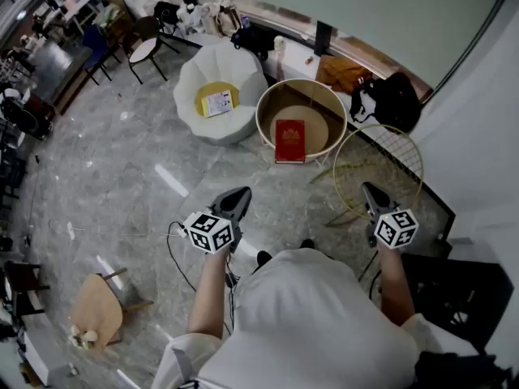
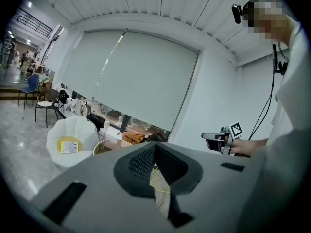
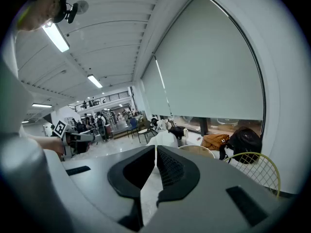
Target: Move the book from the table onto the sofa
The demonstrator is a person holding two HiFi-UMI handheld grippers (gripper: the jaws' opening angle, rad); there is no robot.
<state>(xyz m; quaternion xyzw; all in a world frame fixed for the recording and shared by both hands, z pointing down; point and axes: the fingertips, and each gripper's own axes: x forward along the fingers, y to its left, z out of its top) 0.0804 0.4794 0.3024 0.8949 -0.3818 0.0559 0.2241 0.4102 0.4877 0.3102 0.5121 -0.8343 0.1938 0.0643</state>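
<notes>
Your left tongs (image 1: 236,198) and right tongs (image 1: 371,191) are both pressed shut and empty, touching nothing, in the lower middle of the frame. The red book (image 1: 290,141) lies at the lower rim of the round tabletop (image 1: 318,104), upper centre. The white sofa (image 1: 212,70) stands just left of it. Open floor (image 1: 162,177) lies in front of both.

Even, cool indoor light, fairly bright. Strip lights (image 3: 57,37) blaze on the ceiling; pale glare streaks on the polished floor (image 1: 171,180). Shadows soft. Gripper views fisheye, corners black; left gripper (image 2: 155,147), right gripper (image 3: 155,149) loom blurred near the lens.
</notes>
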